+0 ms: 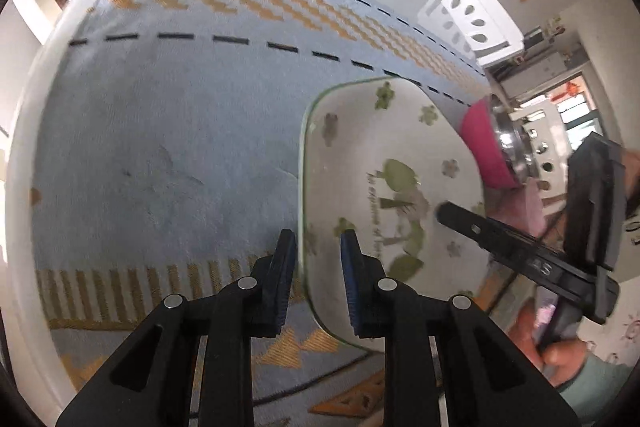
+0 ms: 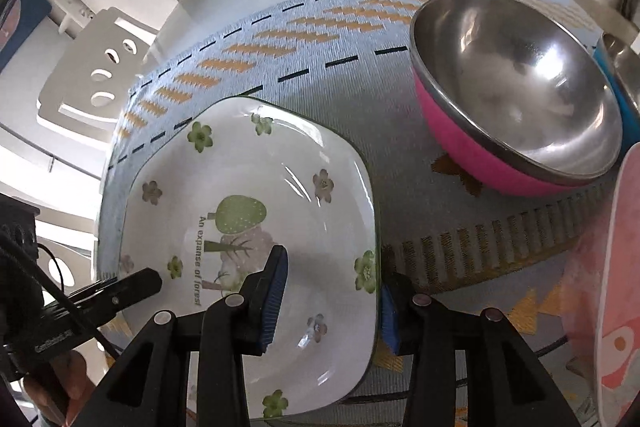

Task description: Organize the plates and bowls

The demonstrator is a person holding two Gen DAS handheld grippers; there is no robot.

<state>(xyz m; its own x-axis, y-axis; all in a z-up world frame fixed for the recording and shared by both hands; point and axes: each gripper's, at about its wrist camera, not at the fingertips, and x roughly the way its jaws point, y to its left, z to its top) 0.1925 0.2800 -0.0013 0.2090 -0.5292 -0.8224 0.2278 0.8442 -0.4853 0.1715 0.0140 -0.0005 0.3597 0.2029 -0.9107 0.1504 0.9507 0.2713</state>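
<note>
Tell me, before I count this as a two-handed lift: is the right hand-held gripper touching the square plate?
Touching. The right wrist view shows the right hand-held gripper straddling the square plate's near-right rim, one pad on its inner face, the other behind the edge.

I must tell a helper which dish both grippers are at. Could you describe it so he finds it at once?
On the blue woven mat, left of the pink steel-lined bowl, lies a white square plate. Unlike its plain neighbour, it has green flowers, a tree and printed words.
</note>
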